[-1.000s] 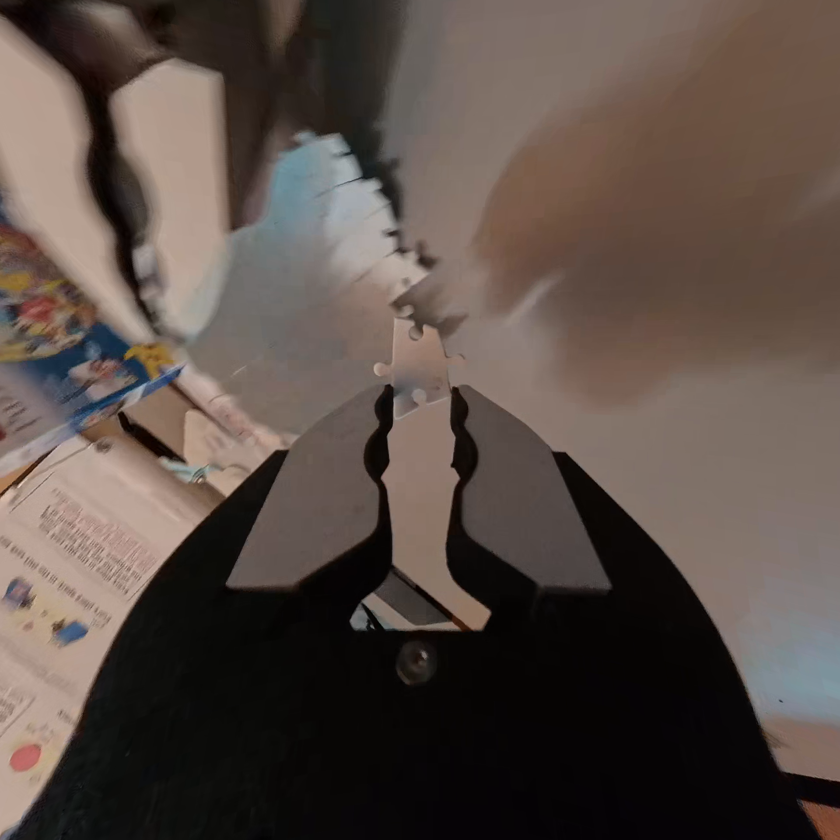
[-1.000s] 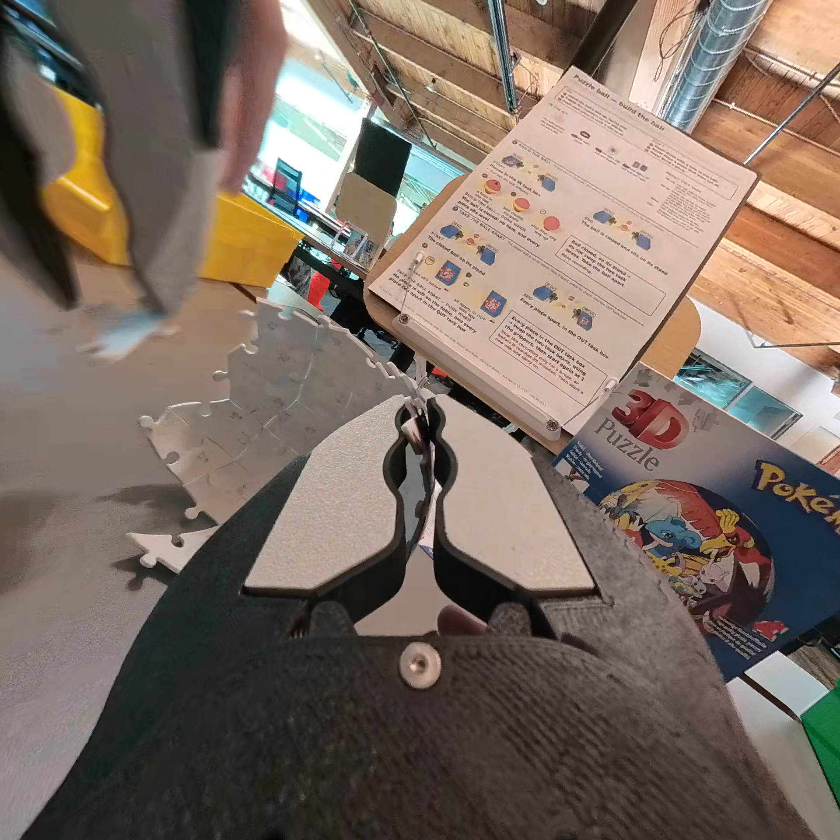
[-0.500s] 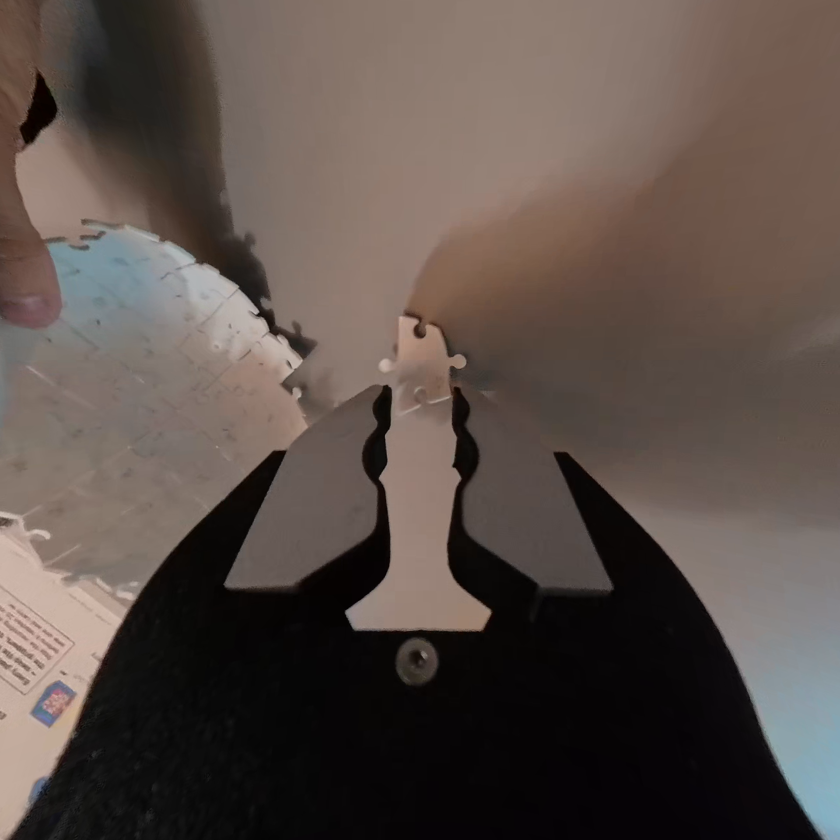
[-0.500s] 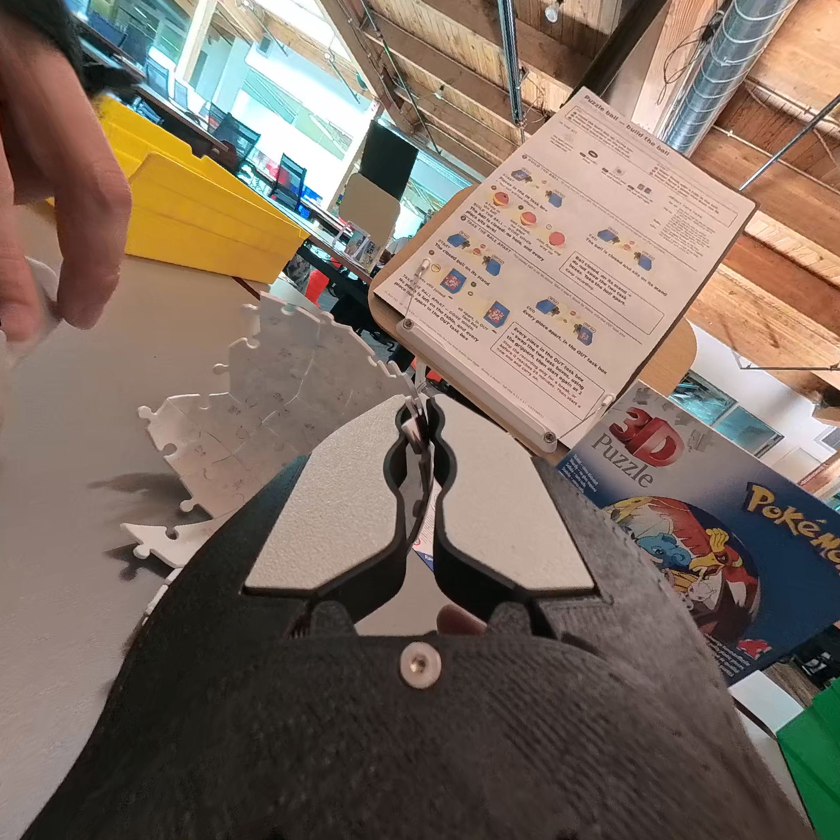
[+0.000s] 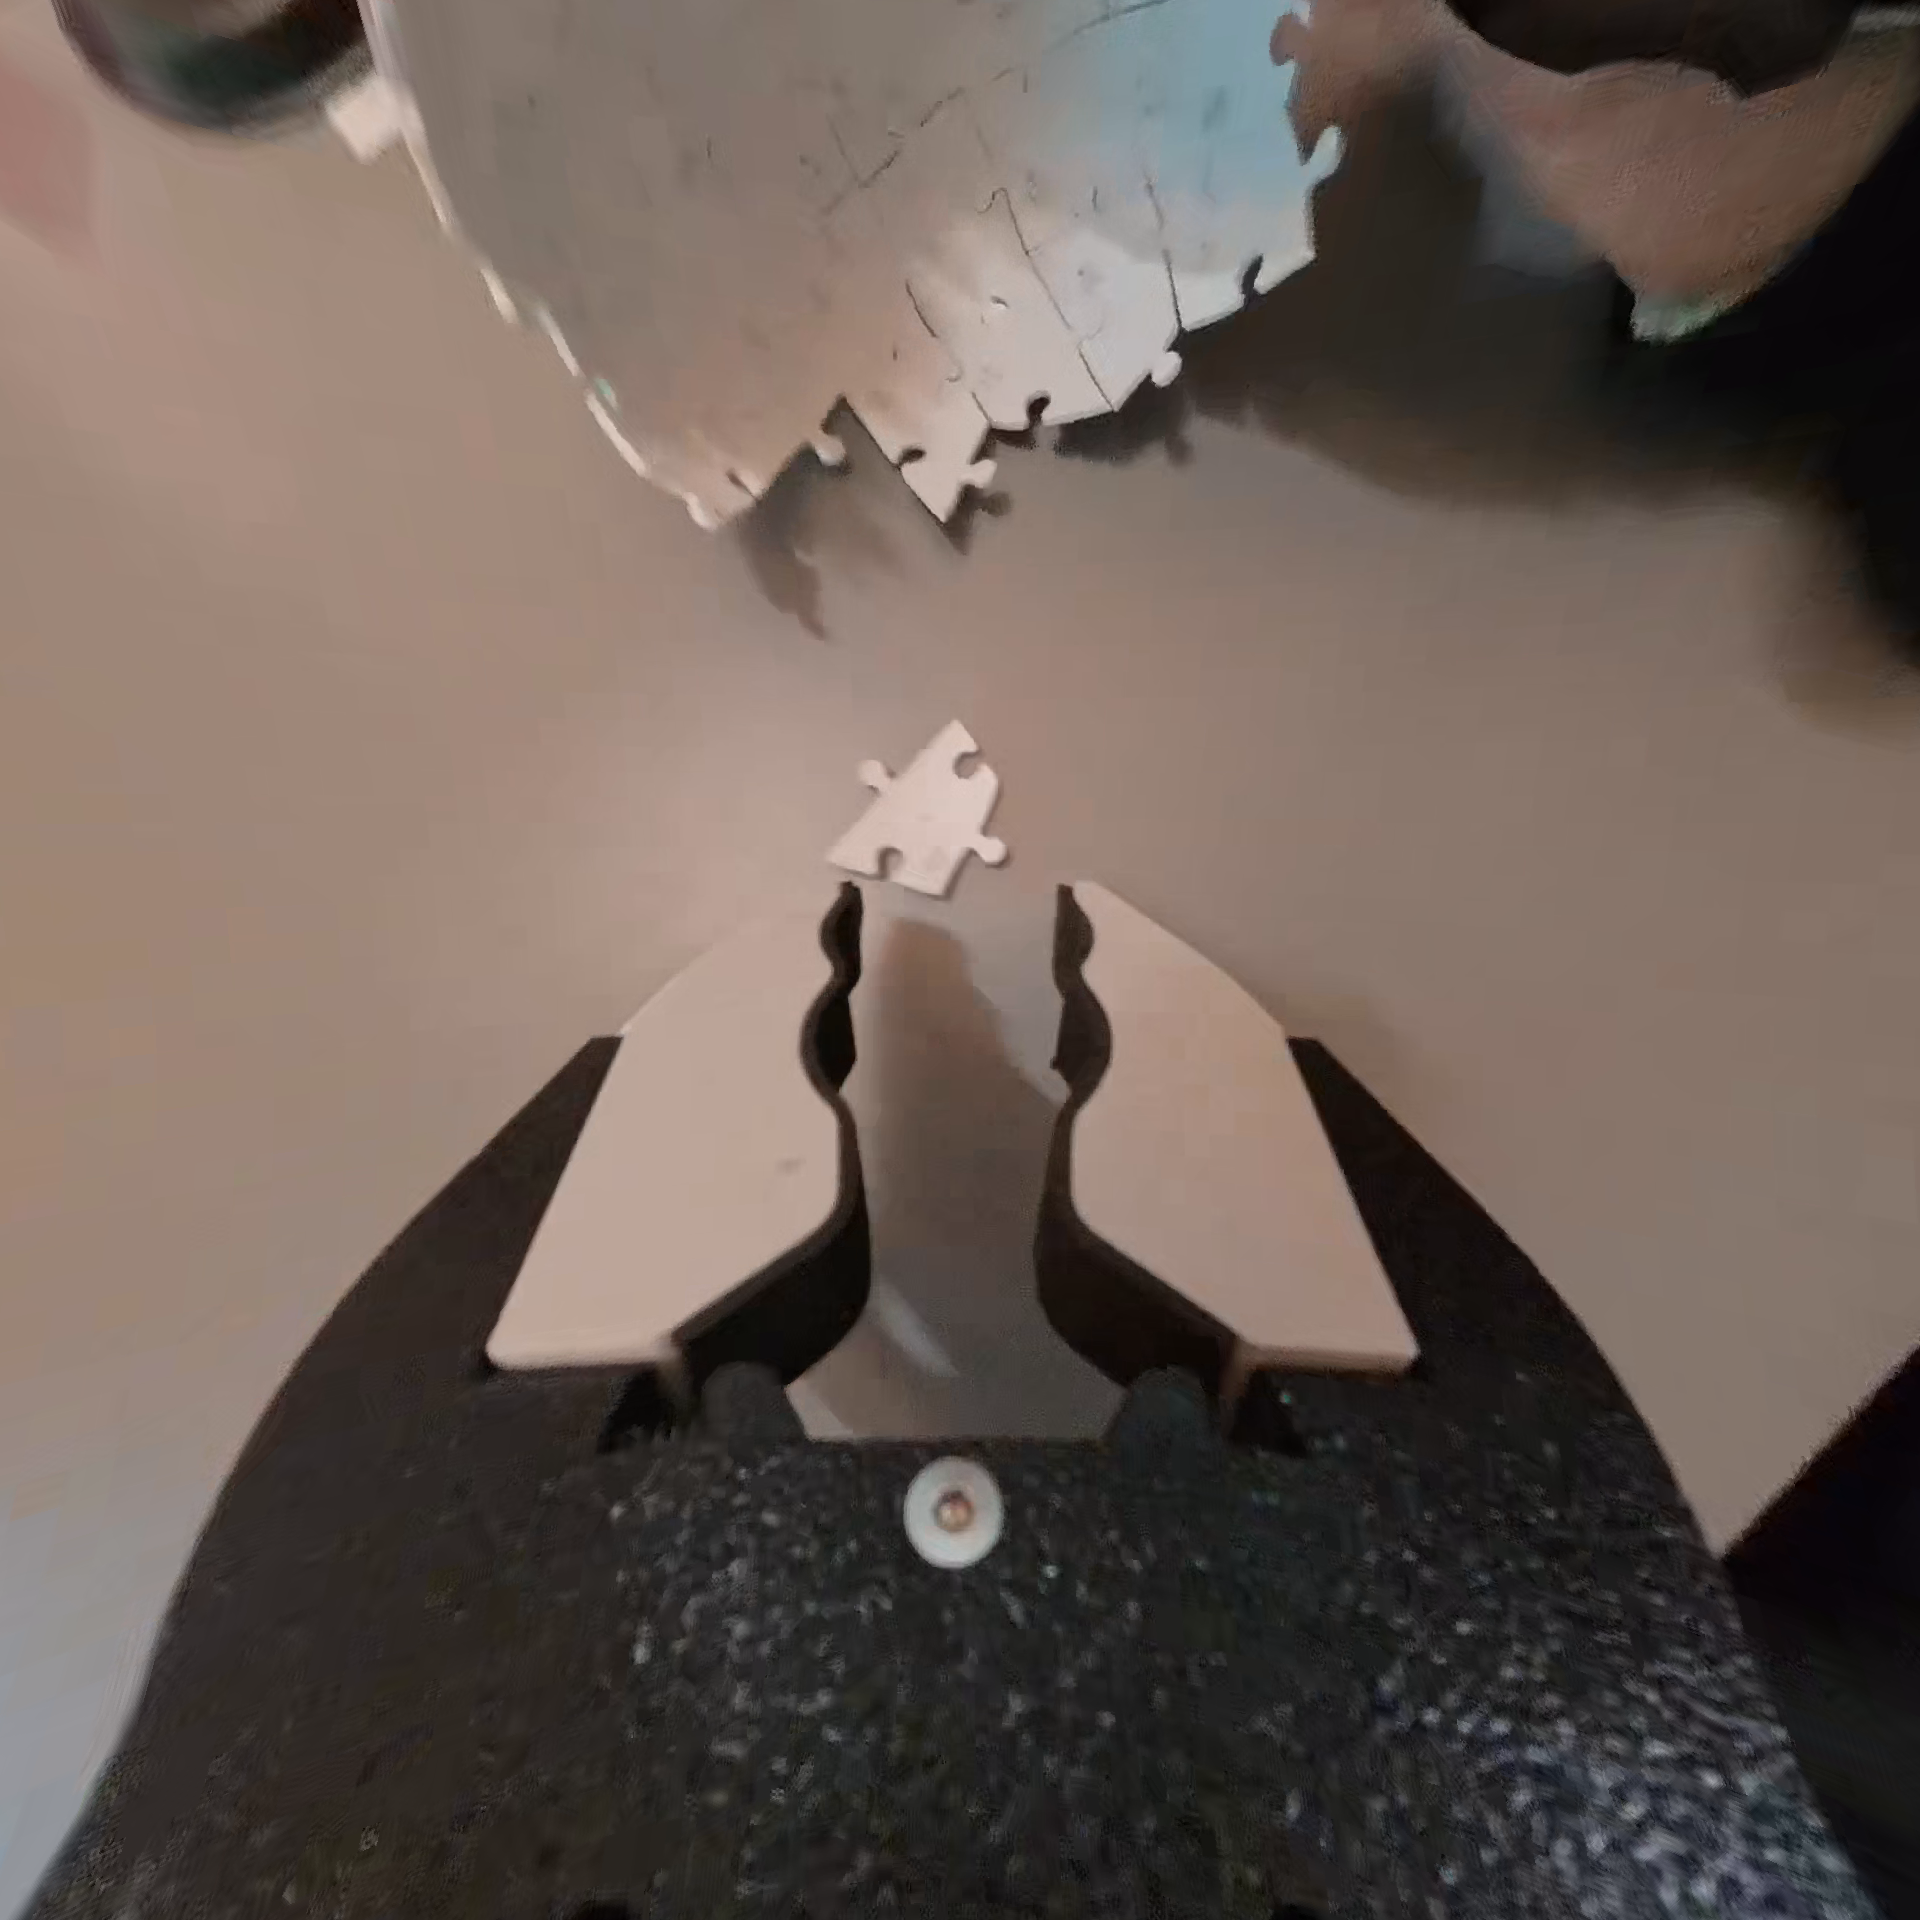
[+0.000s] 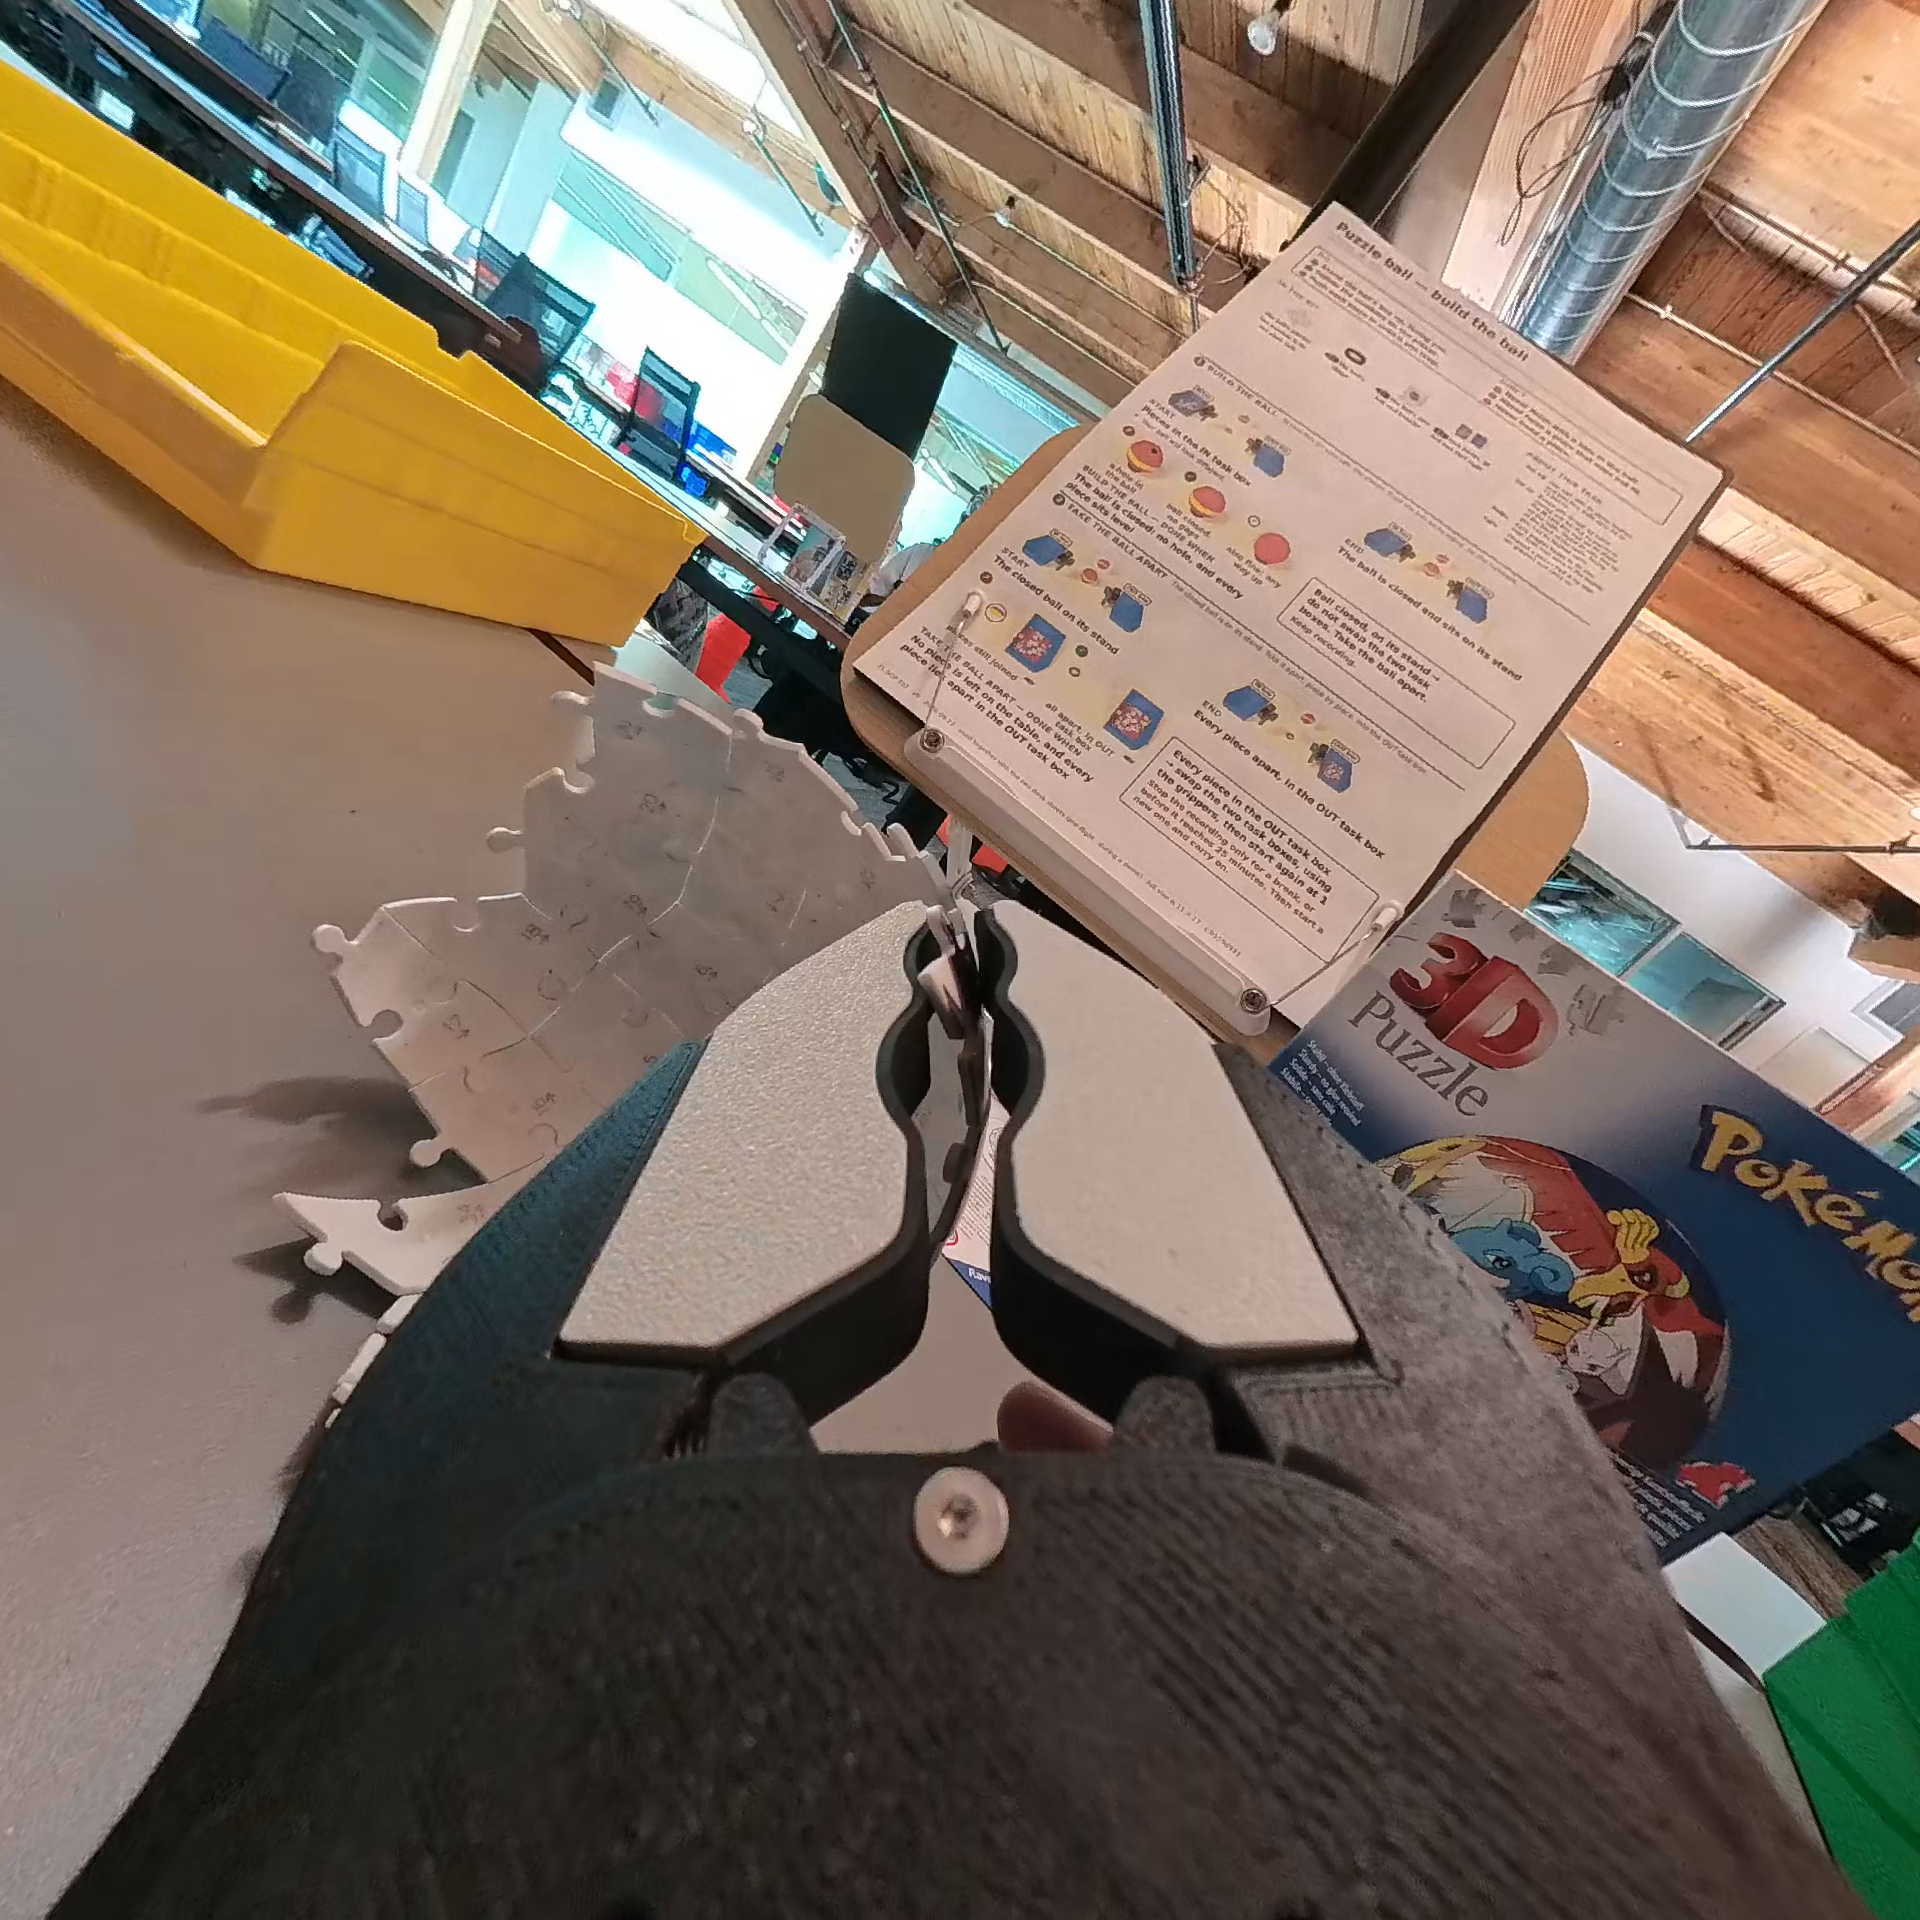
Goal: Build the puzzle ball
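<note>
One loose puzzle piece (image 5: pixel 923 808) lies before my spread left hand-held gripper (image 5: pixel 956 891); right hand-held gripper (image 6: pixel 961 920) clamps the half-built shell's (image 6: pixel 623 914) rim. Next, I'd regrasp it.

Left gripper (image 5: pixel 956 894): black speckled body, pale flat finger plates, wavy black inner edges, silver screw at 6 o'clock. Right gripper (image 6: pixel 961 930): same build, grey textured plates, screw at 6 o'clock.

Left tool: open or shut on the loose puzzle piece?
Open. The left tool shows a clear gap between its fingers, and the loose puzzle piece sits just beyond the tips, not between them.
</note>
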Demonstrator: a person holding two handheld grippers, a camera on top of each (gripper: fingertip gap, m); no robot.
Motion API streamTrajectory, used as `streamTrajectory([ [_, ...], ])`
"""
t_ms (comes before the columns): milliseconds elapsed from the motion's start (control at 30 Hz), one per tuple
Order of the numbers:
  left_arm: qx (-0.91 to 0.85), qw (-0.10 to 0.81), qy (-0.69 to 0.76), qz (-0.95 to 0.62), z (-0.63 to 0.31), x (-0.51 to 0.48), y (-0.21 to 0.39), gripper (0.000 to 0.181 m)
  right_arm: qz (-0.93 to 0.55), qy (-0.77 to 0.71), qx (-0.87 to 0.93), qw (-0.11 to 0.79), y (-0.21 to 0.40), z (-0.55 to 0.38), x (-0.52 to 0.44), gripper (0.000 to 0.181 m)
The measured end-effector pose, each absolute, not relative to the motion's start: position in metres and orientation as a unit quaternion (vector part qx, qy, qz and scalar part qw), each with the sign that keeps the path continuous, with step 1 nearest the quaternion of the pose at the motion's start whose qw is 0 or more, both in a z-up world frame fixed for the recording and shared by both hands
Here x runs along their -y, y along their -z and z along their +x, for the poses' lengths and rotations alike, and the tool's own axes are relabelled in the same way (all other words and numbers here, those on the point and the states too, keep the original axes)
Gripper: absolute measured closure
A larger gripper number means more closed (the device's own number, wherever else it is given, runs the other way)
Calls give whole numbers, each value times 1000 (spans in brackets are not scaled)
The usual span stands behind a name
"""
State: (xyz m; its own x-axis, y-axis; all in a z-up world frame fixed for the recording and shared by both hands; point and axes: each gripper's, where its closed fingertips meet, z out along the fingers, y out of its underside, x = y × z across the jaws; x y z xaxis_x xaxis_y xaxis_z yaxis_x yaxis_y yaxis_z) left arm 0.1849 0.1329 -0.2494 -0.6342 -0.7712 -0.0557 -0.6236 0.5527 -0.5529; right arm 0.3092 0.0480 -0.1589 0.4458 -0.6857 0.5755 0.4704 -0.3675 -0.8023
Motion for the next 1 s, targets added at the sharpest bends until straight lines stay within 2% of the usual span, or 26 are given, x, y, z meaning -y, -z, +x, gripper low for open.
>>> streamTrajectory([
  [233, -831, 94, 239, -493, 185, -127, 275, 153, -643, 517, -85, 559, 159, 309, -48, 175],
  [567, -830, 116, 269, -474, 211, -136, 276, 158, -643, 541, -40, 540, 156, 303, -55, 175],
  [1000, -842, 178, 284, -423, 213, -130, 269, 137, -635, 581, 30, 507, 152, 289, -69, 175],
])
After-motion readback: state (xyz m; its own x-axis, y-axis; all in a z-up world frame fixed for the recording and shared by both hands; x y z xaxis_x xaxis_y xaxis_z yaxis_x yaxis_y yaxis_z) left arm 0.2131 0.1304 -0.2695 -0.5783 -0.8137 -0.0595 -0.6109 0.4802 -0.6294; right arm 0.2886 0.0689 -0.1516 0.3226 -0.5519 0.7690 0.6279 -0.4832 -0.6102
